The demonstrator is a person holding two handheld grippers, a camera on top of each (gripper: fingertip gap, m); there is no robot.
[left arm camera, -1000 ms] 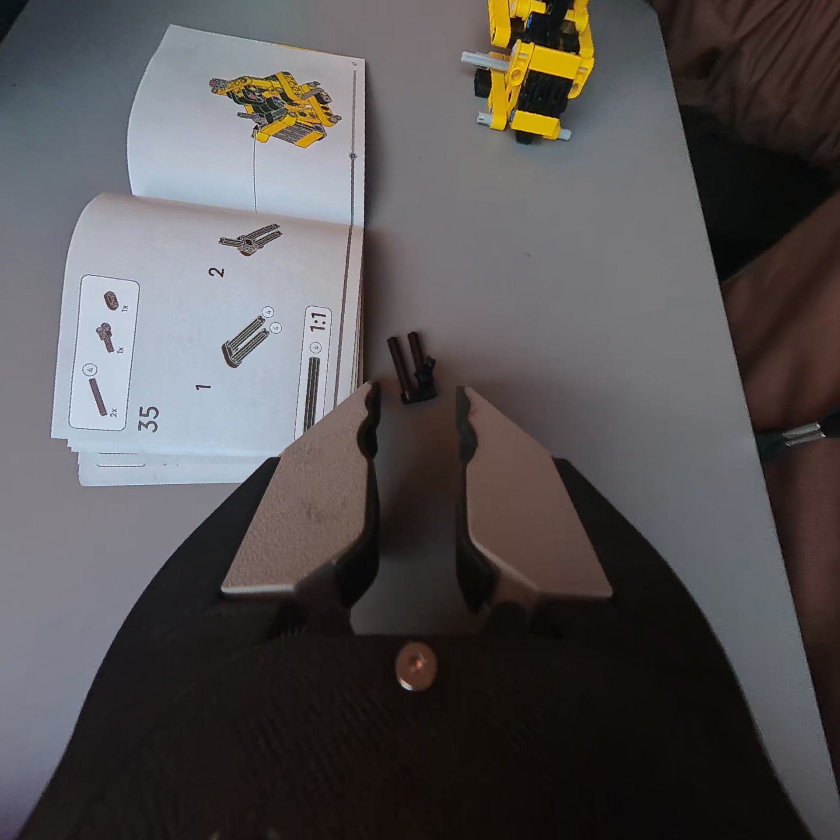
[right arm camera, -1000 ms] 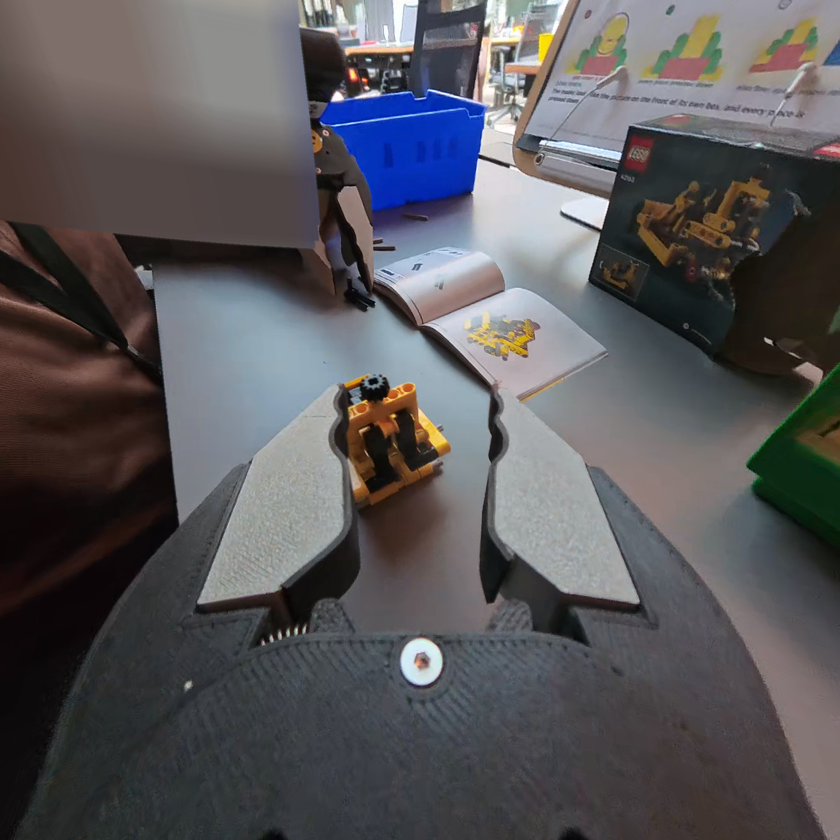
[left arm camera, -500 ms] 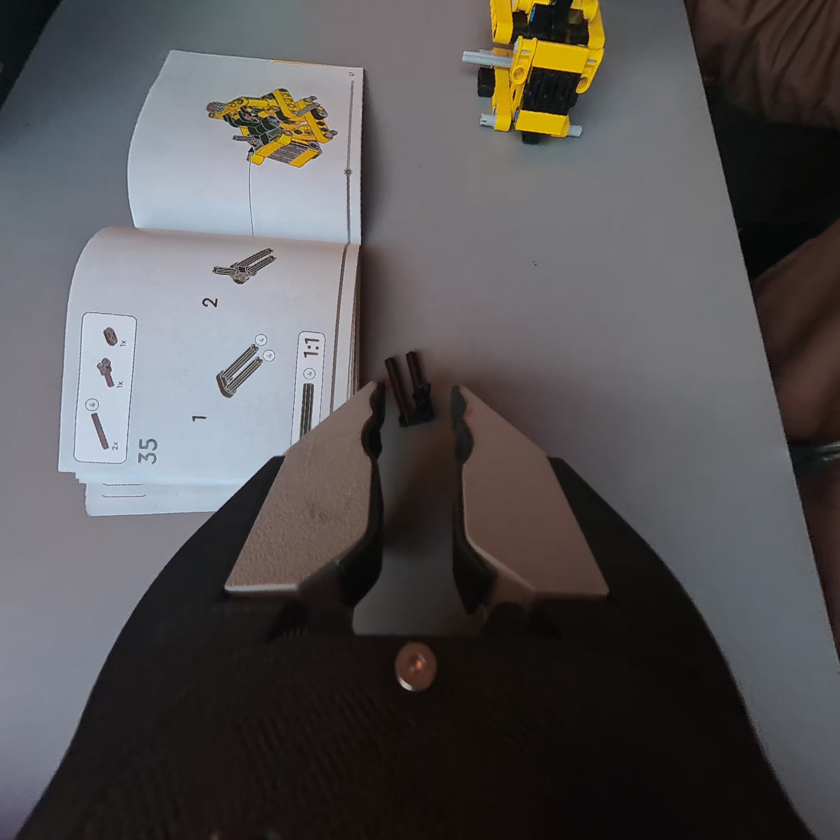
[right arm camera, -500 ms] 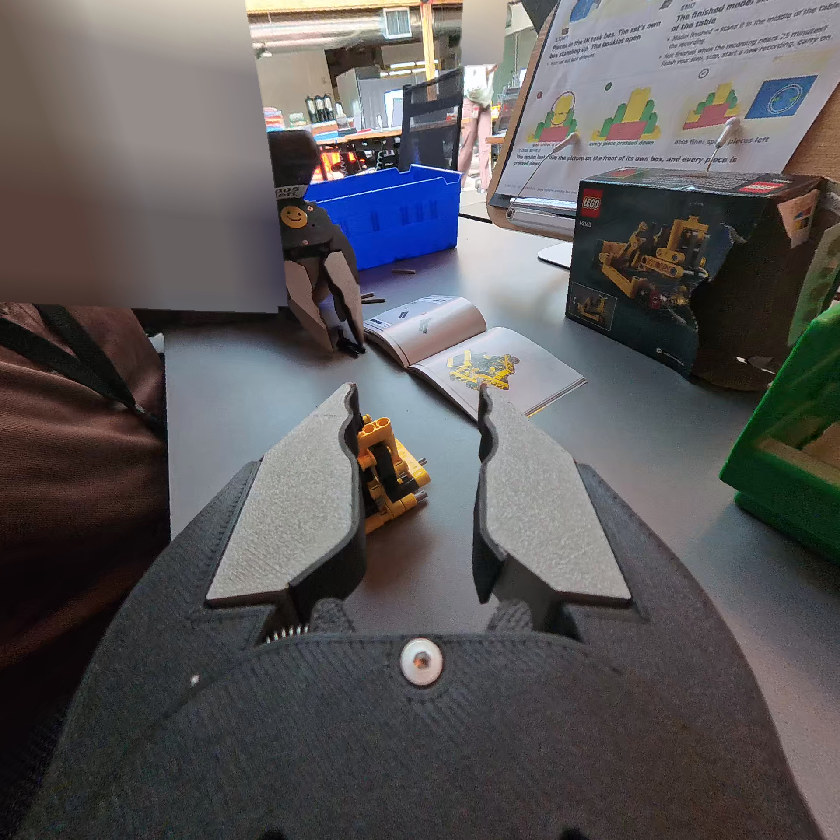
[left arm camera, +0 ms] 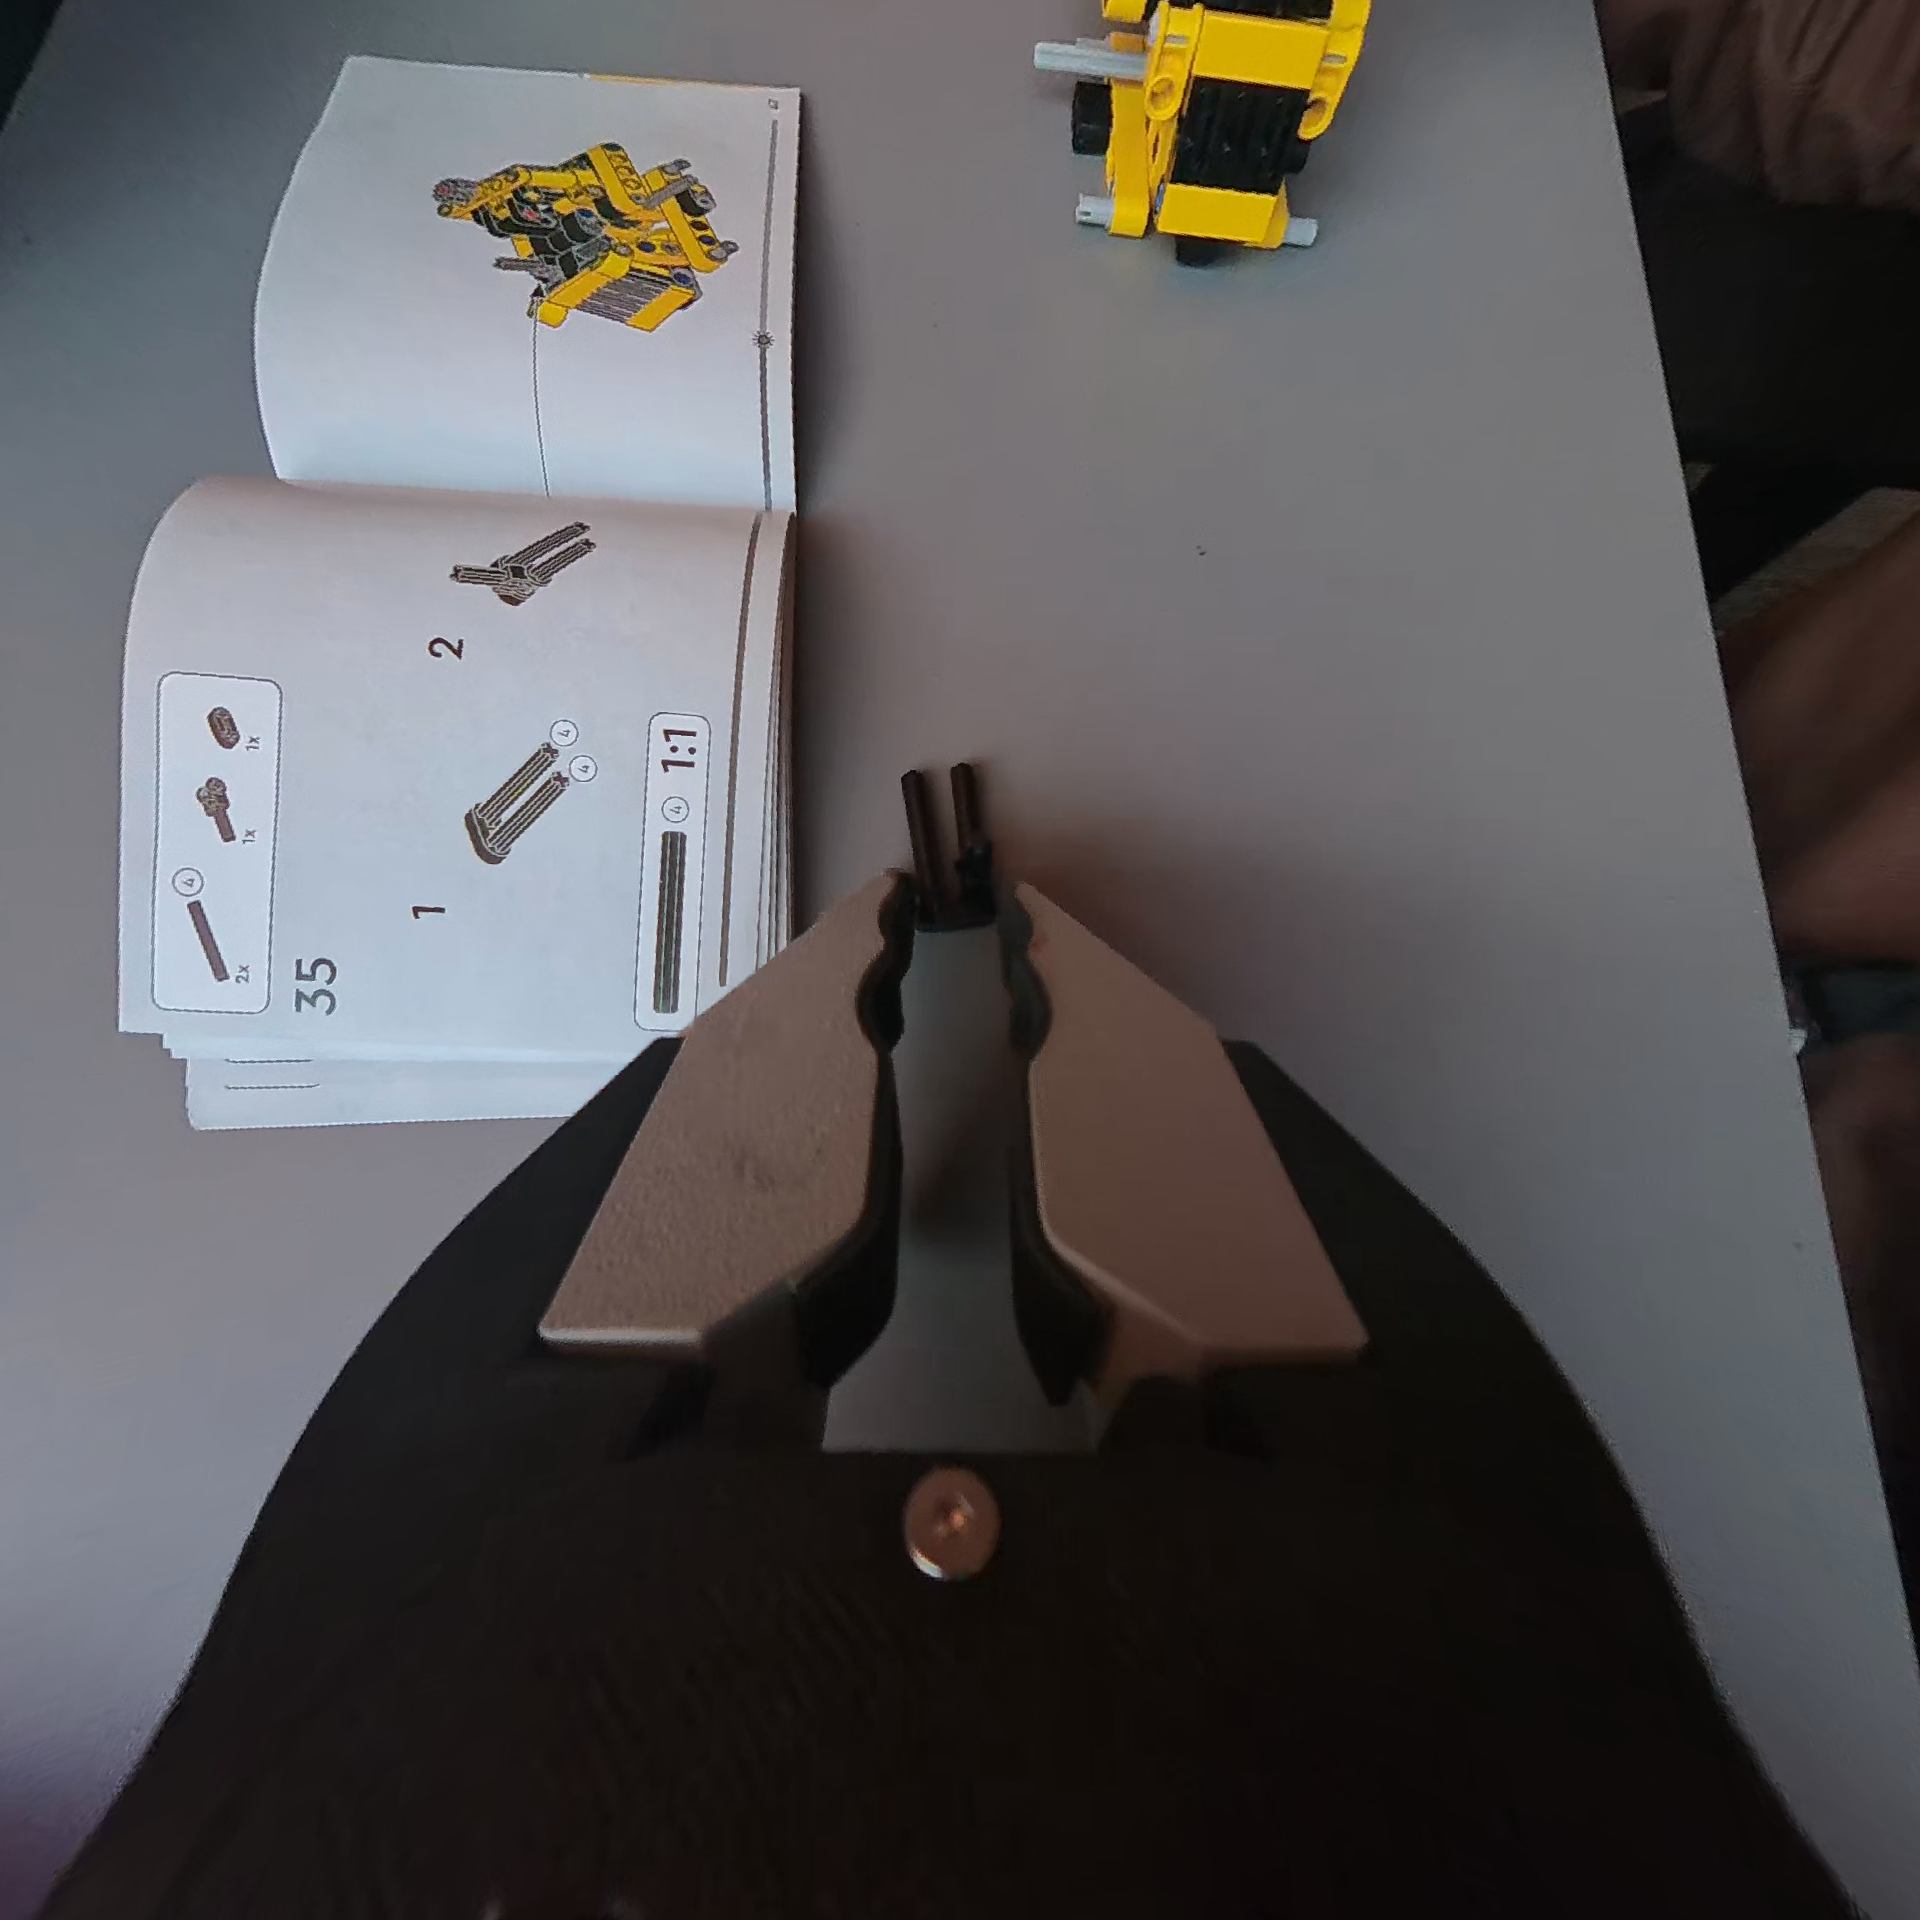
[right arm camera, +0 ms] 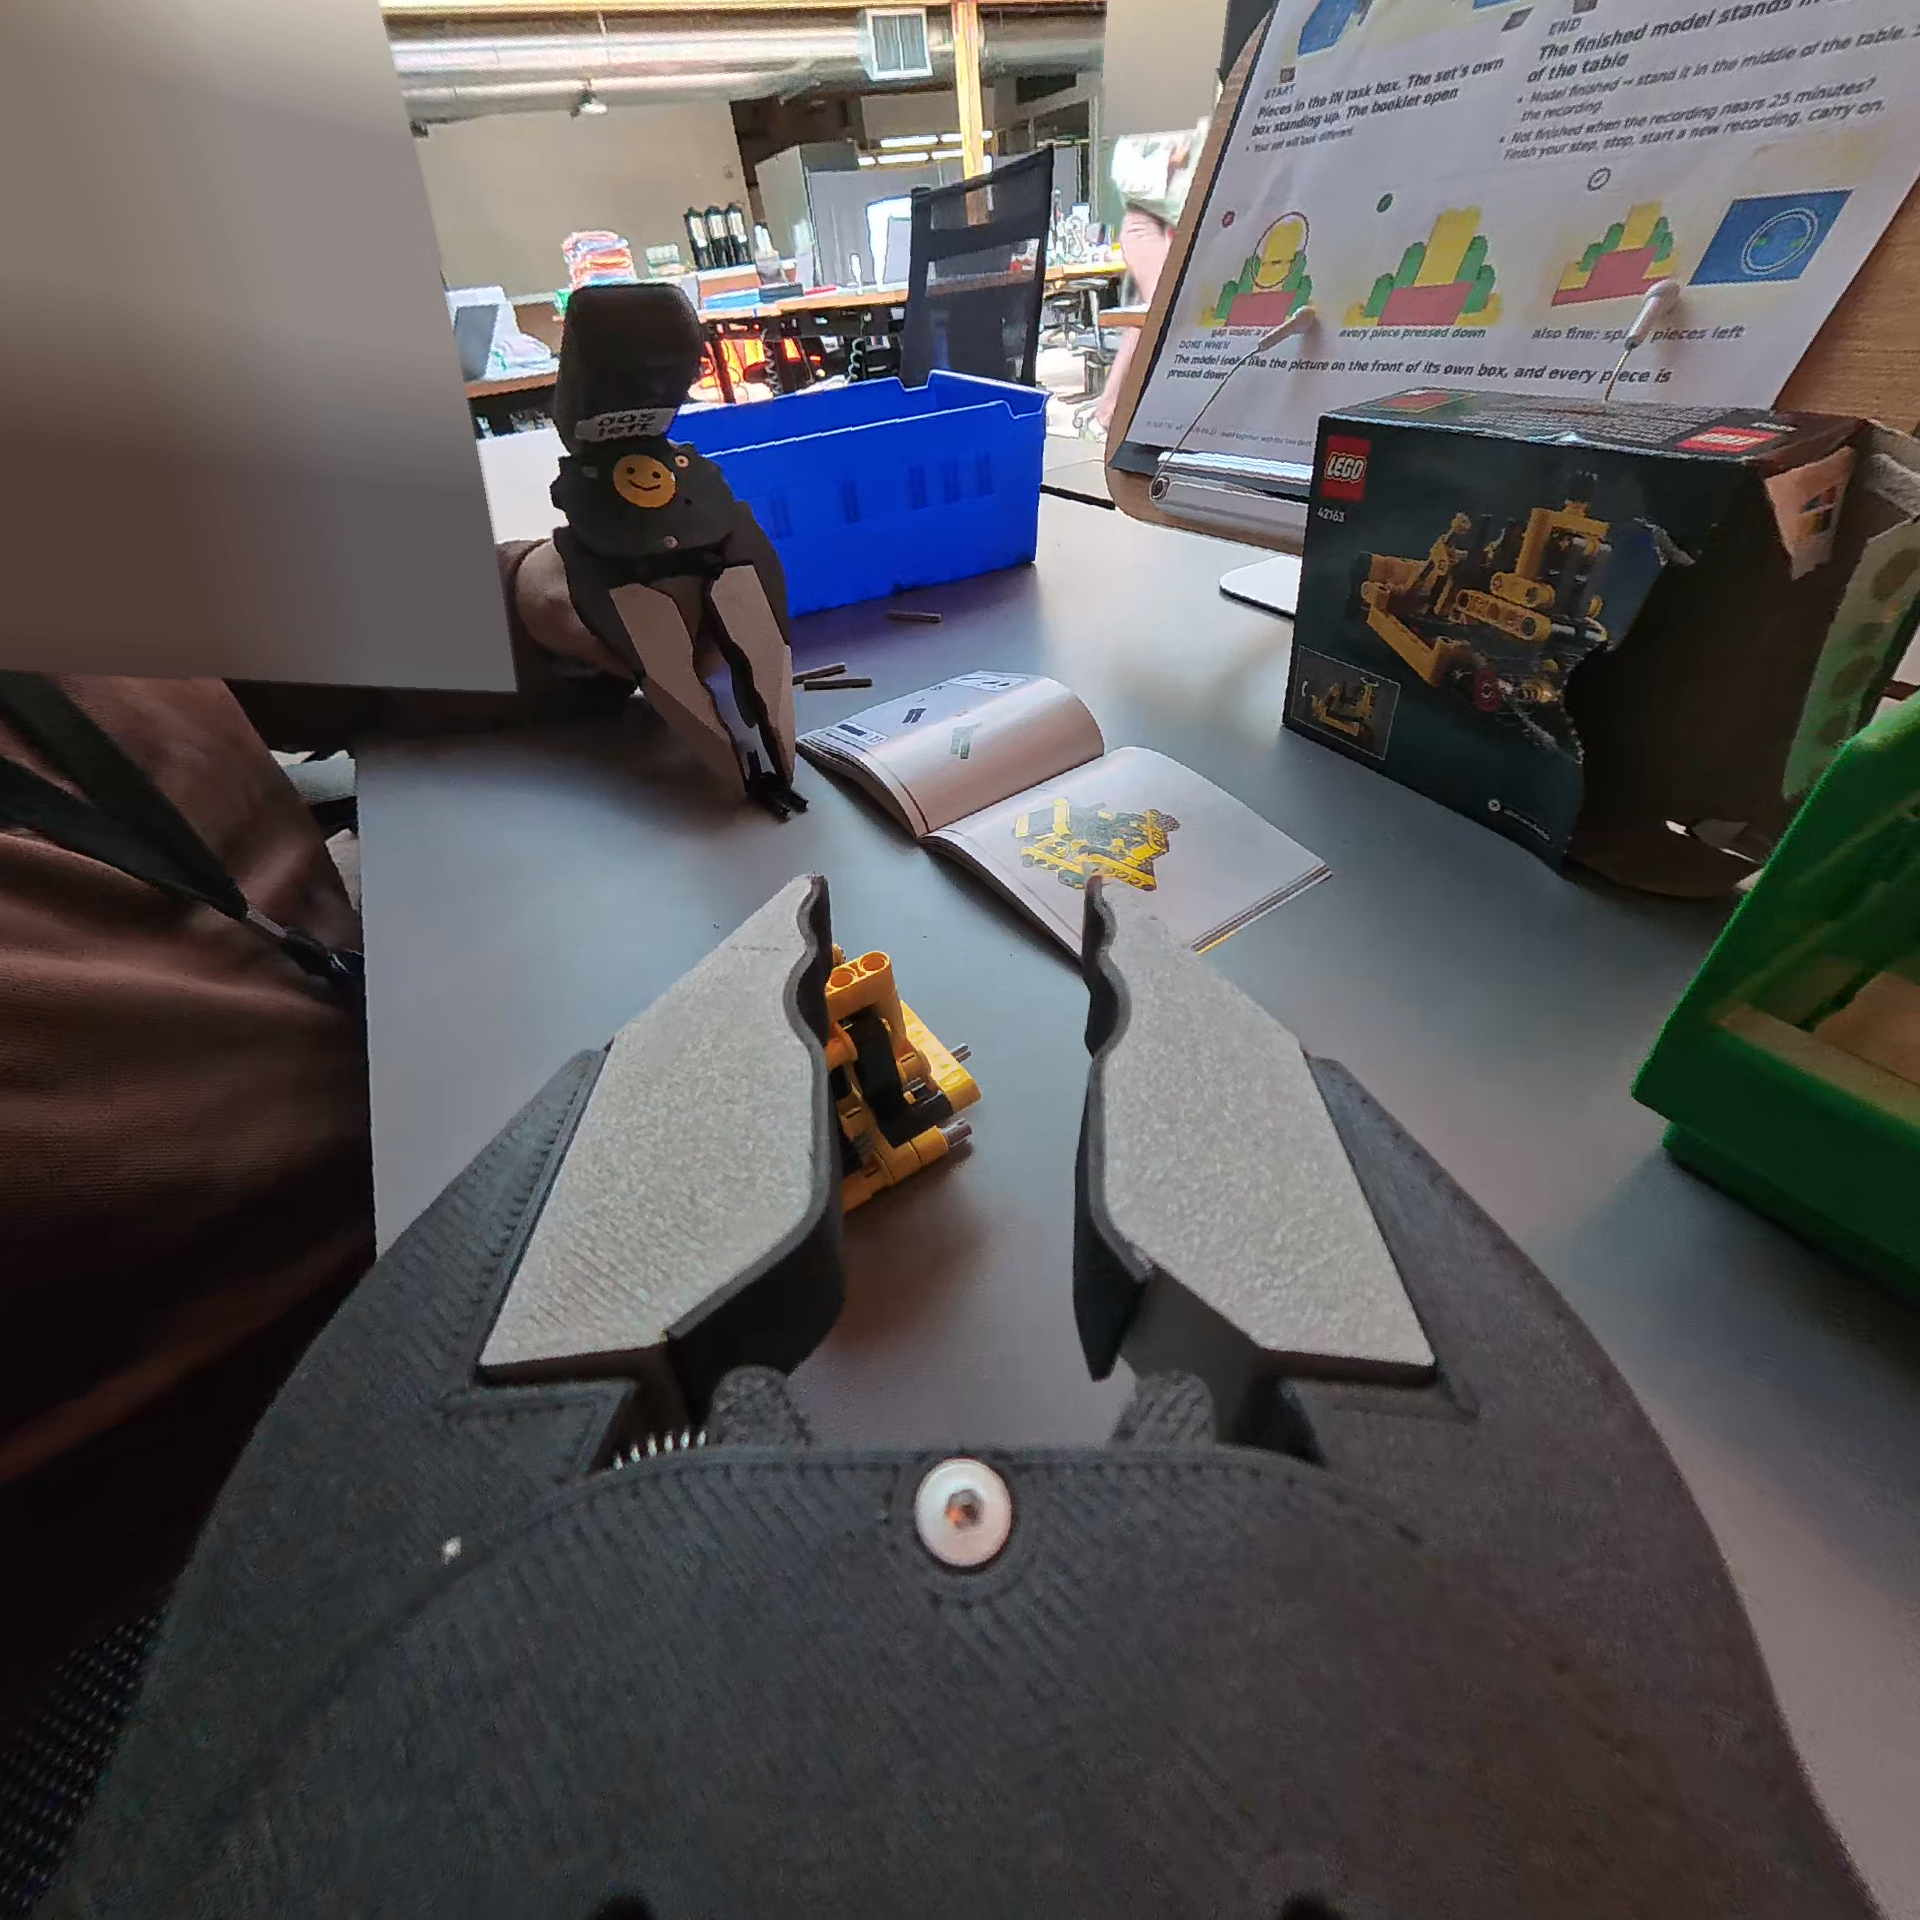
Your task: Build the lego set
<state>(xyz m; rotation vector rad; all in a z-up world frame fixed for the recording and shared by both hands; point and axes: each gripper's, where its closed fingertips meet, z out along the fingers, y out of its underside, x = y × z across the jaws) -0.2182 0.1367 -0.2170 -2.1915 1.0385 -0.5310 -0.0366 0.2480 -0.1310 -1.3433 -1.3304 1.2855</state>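
Note:
In the left wrist view, a small black piece [left arm camera: 943, 852], two axles standing in a connector, lies on the grey table [left arm camera: 1247, 675] just right of the open instruction booklet [left arm camera: 468, 727]. My left gripper [left arm camera: 954, 902] is shut on its base, tips down at the table; it also shows in the right wrist view [right arm camera: 764, 774]. The yellow and black partly built model [left arm camera: 1205, 125] stands at the far edge of that view. In the right wrist view the model [right arm camera: 899, 1081] sits between the jaws of my open right gripper [right arm camera: 956, 904], against the left finger.
The set's box [right arm camera: 1507, 623] stands at the right behind the booklet [right arm camera: 1039, 810]. A green bin [right arm camera: 1818, 1091] is at the far right, a blue bin [right arm camera: 883, 488] at the back with loose black axles [right arm camera: 831, 677] before it. A person's body lines the table's near edge.
My left gripper's jaws have narrowed onto the black piece. My right gripper has come lower and closer to the model, which now lies against its left finger.

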